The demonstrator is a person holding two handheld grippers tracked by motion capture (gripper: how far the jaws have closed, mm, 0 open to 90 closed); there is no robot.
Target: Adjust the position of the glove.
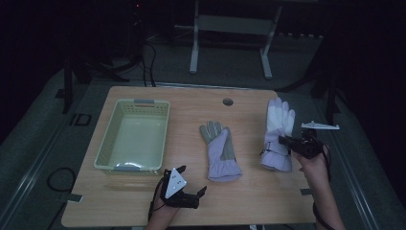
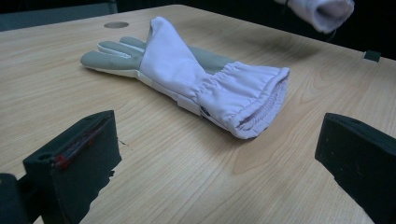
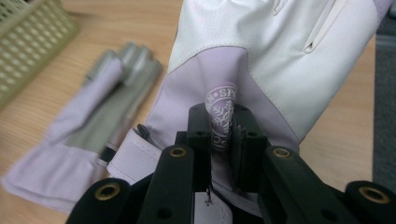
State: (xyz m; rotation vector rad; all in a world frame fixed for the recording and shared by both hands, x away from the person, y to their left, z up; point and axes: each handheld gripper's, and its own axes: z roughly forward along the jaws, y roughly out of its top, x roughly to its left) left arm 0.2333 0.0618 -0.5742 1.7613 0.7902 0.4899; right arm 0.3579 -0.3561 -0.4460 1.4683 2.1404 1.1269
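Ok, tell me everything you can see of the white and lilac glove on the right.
The white and lilac fabric glove has white fingers and back, a lilac wrist panel and cuff, and a round snowflake logo. It lies at the wooden table's right side, fingers pointing away. The right gripper is shut on a pinched fold at the logo.

Lilac-grey glove (image 1: 220, 151) flat mid-table, fingers pointing away; white-lilac glove (image 1: 278, 132) near right edge, fabric pinched up.
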